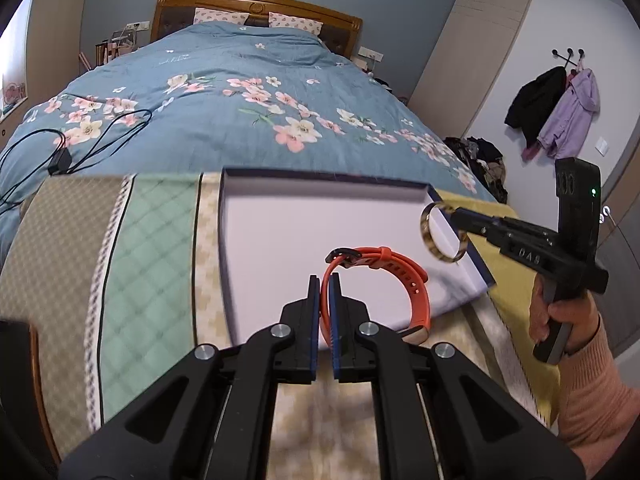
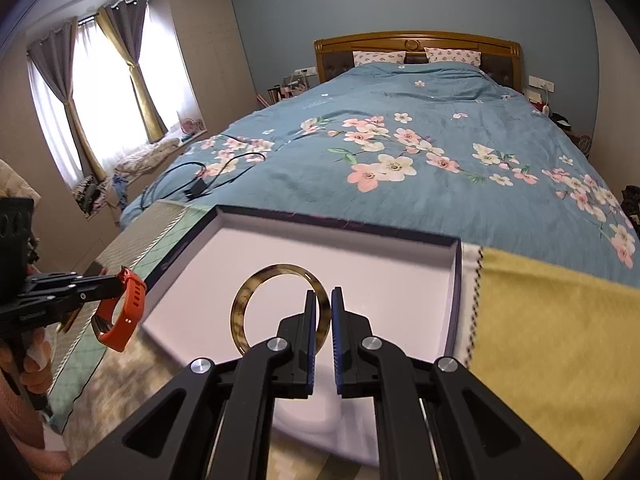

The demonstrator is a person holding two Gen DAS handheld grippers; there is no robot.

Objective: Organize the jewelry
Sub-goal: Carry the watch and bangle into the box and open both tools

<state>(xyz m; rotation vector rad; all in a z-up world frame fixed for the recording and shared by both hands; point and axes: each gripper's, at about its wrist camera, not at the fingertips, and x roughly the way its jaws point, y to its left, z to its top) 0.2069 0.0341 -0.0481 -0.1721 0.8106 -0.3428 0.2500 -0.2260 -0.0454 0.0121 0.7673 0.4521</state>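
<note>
My left gripper (image 1: 325,280) is shut on an orange watch band (image 1: 416,280) and holds it above the near edge of an open shallow box with a white inside (image 1: 280,232). My right gripper (image 2: 323,294) is shut on a brown tortoiseshell bangle (image 2: 248,300) and holds it upright over the box (image 2: 360,264). In the left wrist view the right gripper (image 1: 454,211) and bangle (image 1: 425,224) hang over the box's right edge. In the right wrist view the left gripper (image 2: 120,282) and orange band (image 2: 134,292) sit just left of the box.
The box lies on a patchwork cloth (image 1: 152,240) at the foot of a bed with a blue floral quilt (image 1: 248,120). A black cable with charger (image 1: 60,160) lies on the quilt at left. Coats (image 1: 560,112) hang on the right wall.
</note>
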